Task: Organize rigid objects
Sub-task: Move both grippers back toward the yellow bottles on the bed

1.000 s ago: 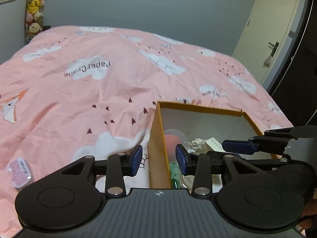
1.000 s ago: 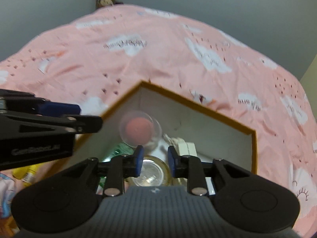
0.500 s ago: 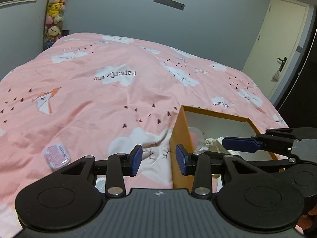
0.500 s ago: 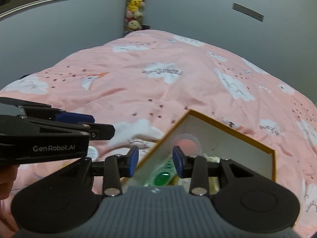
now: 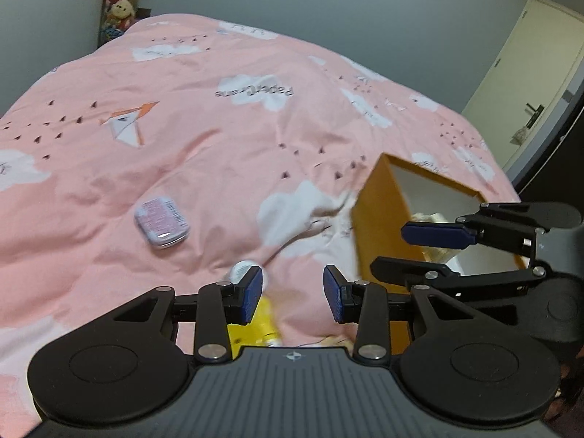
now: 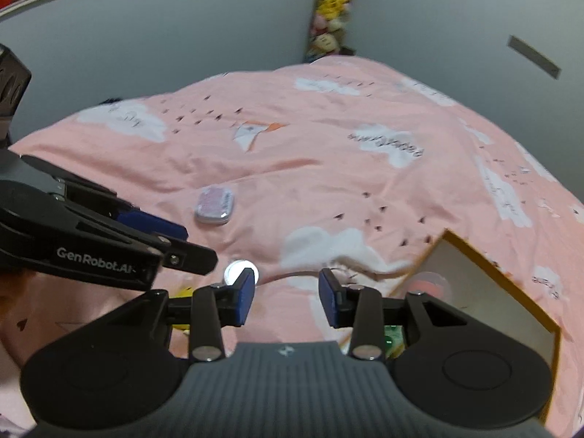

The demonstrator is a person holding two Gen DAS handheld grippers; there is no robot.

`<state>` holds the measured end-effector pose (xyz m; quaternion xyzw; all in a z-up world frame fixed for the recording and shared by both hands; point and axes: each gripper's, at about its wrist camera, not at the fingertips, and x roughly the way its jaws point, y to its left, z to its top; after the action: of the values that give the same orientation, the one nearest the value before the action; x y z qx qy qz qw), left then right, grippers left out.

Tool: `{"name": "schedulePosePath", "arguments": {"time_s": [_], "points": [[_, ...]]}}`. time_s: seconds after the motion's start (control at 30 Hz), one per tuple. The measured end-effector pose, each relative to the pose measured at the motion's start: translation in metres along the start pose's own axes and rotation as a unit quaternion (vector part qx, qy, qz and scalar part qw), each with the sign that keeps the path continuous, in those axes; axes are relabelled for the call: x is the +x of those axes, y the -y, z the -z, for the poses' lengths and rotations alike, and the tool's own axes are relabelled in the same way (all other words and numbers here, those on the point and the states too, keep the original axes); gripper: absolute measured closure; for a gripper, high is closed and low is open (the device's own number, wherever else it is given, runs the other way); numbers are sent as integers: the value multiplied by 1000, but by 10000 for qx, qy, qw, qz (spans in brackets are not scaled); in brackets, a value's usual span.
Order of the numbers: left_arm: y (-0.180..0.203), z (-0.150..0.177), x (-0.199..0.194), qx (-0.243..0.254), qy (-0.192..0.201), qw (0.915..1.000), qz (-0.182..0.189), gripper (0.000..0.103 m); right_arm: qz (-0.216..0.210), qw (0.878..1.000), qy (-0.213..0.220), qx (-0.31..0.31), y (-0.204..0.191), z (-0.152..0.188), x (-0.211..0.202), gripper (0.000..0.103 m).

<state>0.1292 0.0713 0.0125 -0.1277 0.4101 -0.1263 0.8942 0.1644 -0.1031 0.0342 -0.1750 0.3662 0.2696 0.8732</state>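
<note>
An open orange box (image 5: 379, 215) with white inside walls (image 6: 485, 292) rests on the pink bedspread at the right; a clear pink-centred lid (image 6: 429, 284) and something green lie in it. A small pink tin (image 5: 162, 222) (image 6: 214, 205) lies on the bedspread to the left. A yellow bottle with a white cap (image 5: 241, 272) (image 6: 235, 270) sits just in front of both grippers. My left gripper (image 5: 293, 294) is open over the bedspread, empty. My right gripper (image 6: 285, 297) holds nothing and its jaws are opening.
Stuffed toys (image 6: 330, 18) are stacked in the far corner by the grey wall. A door (image 5: 525, 84) stands at the right. The bedspread (image 5: 219, 138) is wrinkled near the box.
Both grippers swung left, away from the box and over the bedspread. The right gripper's jaws widened. The tin and the yellow bottle came into view.
</note>
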Motion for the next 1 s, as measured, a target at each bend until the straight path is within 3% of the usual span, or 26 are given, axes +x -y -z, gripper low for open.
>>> {"name": "schedulePosePath", "arguments": {"time_s": [0.27, 0.43, 0.53, 0.7, 1.0], "points": [[-34, 11, 14, -360, -388, 9986, 25, 58, -294, 9954, -699, -591, -13, -4, 35, 62], [-41, 27, 31, -683, -696, 9952, -36, 50, -472, 9918, -948, -722, -23, -4, 52, 62], [-43, 37, 43, -805, -765, 9935, -265, 50, -458, 9906, -1081, -698, -31, -1, 62, 64], [-36, 48, 55, -564, -692, 9956, -267, 48, -280, 9877, -1232, -919, -36, 7, 76, 65], [-16, 61, 75, 254, -697, 9947, -709, 38, -163, 9892, -1267, -712, -21, 8, 77, 63]]}}
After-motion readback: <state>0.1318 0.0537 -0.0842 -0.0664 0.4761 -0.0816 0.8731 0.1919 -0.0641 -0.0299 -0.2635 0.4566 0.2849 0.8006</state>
